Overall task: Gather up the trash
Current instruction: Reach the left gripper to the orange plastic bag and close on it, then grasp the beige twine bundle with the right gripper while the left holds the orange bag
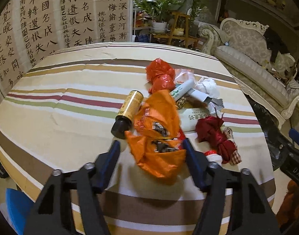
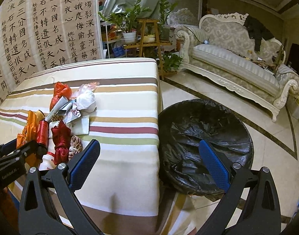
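Left hand-held gripper [image 1: 151, 146] straddles orange plastic bag [image 1: 159, 137] beside gold bottle [image 1: 127, 113] on desk [image 1: 61, 101], pads not yet pressing; right hand-held gripper [image 2: 149, 152] wide, empty, near lined bin [image 2: 206, 137] awaiting trash.

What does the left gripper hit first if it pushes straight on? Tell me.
The crumpled orange plastic bag, lying between the left gripper fingers on the striped tablecloth. Whether the pads already touch it is unclear.

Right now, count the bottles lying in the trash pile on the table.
3 that I can make out: a gold-labelled bottle at the pile's left edge, a red one beside the orange bag, and a white one nearest the camera. Others may be hidden.
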Demonstrator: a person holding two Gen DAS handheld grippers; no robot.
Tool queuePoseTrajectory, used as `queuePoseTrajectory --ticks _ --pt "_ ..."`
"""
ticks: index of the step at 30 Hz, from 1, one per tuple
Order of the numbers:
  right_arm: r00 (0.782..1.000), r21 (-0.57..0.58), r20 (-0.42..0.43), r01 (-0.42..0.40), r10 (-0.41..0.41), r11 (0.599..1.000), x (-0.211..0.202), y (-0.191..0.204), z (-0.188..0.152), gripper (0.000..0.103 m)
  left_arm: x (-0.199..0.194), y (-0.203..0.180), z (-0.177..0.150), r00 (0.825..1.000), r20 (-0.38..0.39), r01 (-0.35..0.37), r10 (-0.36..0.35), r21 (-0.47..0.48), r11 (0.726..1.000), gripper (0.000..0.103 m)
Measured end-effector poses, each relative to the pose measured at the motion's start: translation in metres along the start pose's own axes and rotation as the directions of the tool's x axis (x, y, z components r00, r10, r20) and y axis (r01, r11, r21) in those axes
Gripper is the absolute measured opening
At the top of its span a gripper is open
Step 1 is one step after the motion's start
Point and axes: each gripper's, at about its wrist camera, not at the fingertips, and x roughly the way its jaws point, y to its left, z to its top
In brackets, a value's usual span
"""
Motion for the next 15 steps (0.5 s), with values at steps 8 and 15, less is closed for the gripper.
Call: queuePoseTrajectory --ticks 8,15 --pt "1.0 -0.018 -0.012 -0.019 0.019 1.0 0.0 0.009 0.0 0.092 -0.006 0.003 0.0 0.999 0.017 0.036 -0.036 0.004 0.999 0.047" --pt "0.999 -0.041 -0.017 -0.039 0.039 0.998 -0.001 0.021 0.002 0.079 -0.021 0.013 0.0 0.998 0.053 0.023 -0.023 0.005 1.0 0.046"
